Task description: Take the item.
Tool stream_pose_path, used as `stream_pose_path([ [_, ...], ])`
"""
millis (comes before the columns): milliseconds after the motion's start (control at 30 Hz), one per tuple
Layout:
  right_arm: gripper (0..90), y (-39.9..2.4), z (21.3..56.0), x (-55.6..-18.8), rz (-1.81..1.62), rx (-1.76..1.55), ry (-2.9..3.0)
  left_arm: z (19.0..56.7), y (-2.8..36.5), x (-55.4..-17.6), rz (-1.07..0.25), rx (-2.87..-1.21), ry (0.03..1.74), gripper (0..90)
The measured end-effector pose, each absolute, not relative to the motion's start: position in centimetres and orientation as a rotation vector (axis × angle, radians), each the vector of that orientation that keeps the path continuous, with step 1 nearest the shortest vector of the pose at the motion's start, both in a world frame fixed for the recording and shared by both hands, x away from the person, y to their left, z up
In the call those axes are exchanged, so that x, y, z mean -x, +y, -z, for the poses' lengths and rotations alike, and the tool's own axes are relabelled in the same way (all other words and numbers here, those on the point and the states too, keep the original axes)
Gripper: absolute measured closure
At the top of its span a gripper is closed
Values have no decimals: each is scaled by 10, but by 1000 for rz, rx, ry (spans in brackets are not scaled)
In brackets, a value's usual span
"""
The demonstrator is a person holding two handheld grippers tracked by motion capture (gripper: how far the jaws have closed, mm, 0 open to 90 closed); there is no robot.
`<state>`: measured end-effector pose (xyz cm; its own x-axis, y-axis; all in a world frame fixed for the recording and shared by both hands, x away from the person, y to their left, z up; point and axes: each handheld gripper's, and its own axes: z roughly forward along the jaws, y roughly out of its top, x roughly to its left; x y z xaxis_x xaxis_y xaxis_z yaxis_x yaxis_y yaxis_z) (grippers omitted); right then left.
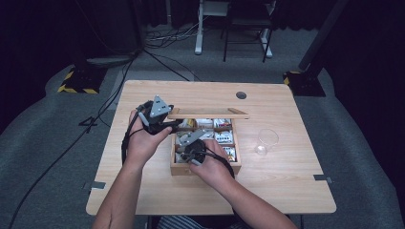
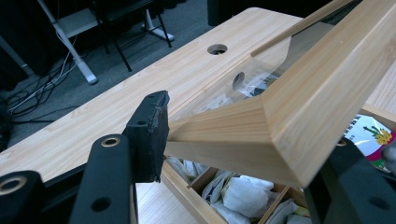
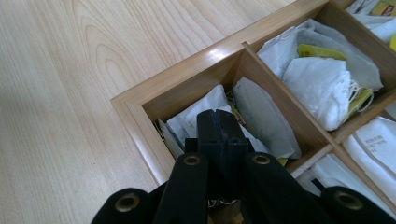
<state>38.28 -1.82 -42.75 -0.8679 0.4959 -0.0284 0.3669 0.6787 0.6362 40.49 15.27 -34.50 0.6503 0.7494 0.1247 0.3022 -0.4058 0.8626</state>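
While your left gripper (image 1: pixel 165 125) props the wooden lid (image 1: pixel 208 113) of the tea box (image 1: pixel 205 168) upright, the compartments beneath lie uncovered, which seems to be the whole reason for that grip: the lid has a clear window panel and would likely drop back over the sachets if you let go. In the left gripper view you have the lid's mitred corner (image 2: pixel 261 135) between the two black jaws, the left pad pressed against the frame's edge and the other jaw dark at the lower right; the jaws stand about a frame's thickness apart, clamped on the wood.

Your right gripper (image 1: pixel 193 155) points down into the box's near-left compartment (image 3: pixel 219 102), the one at the corner closest to you. In the right gripper view its jaws are pressed flat together, pad against pad, with no gap visible between them. They sit directly over the white paper tea bags (image 3: pixel 261 116) in that compartment, and thin strings show just below the pads, so you may be pinching a bag's string or a thin paper edge, but I cannot tell for sure.

The box sits at the middle of the light wooden table (image 1: pixel 143 191), and an empty clear glass (image 1: pixel 266 141) stands well apart to its right, probably waiting for a tea bag.
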Motion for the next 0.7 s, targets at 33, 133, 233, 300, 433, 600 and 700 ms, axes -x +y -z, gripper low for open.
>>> stream_pose_path([
  [33,900,-19,426,-382,-963,-709,2688,345,153,-405,-641,-1987,821,467],
  [133,900,-22,421,-382,-985,-705,2671,345,153,-405,-642,-1987,820,467],
  [233,900,-26,415,-380,-1010,-715,2653,345,152,-405,-636,-1984,822,466],
  [300,900,-29,411,-380,-1024,-710,2642,346,152,-405,-636,-1983,822,465],
  [433,900,-34,403,-378,-1061,-712,2610,346,152,-406,-636,-1983,822,463],
  [600,900,-42,394,-376,-1107,-710,2576,346,151,-406,-641,-1988,821,461],
  [700,900,-46,389,-375,-1135,-716,2563,346,151,-406,-642,-1990,819,461],
])
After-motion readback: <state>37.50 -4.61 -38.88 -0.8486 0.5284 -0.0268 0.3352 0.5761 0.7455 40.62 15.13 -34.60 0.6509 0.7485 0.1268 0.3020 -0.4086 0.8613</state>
